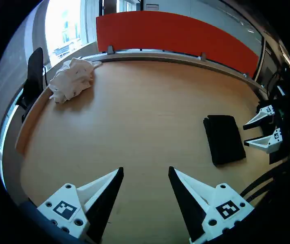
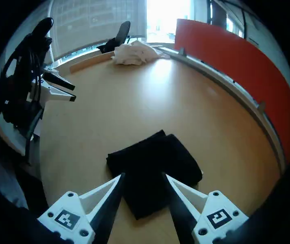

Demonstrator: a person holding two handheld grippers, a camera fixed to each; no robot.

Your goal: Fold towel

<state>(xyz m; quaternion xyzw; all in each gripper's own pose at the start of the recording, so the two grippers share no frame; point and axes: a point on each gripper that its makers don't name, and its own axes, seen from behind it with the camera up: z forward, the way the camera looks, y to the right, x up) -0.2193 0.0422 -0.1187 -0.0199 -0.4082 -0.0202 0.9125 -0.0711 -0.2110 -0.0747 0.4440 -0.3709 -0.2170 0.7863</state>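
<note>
- Right claw (image 2: pixel 143 175) is sitting released right up front in the right gripper view, both fingers spreading wide and gripping nothing.
- Just past those fingertips the black towel (image 2: pixel 153 162) is lying flat on the worktop (image 2: pixel 145 101), looking already folded into a thick rectangle. Its near end is showing through the gap between the fingers, and I honestly can't tell whether the tips are touching it.
- Left claw (image 1: pixel 145 168) is hanging released too, fingers wide apart over bare wood and holding nothing.
- In the left gripper view the towel is resting well off to the right side, with the right claw pointing at it from just beside its far edge.
- In the right gripper view the left claw is hovering at the left edge of the worktop, well apart from the towel.
- White cloth (image 1: pixel 71 79) is sitting crumpled in the far corner of the worktop, well apart from everything else.
- Red divider (image 1: pixel 173 32) is running along the worktop's back edge, and an office chair (image 1: pixel 34 77) is standing beyond the corner, near bright windows.
</note>
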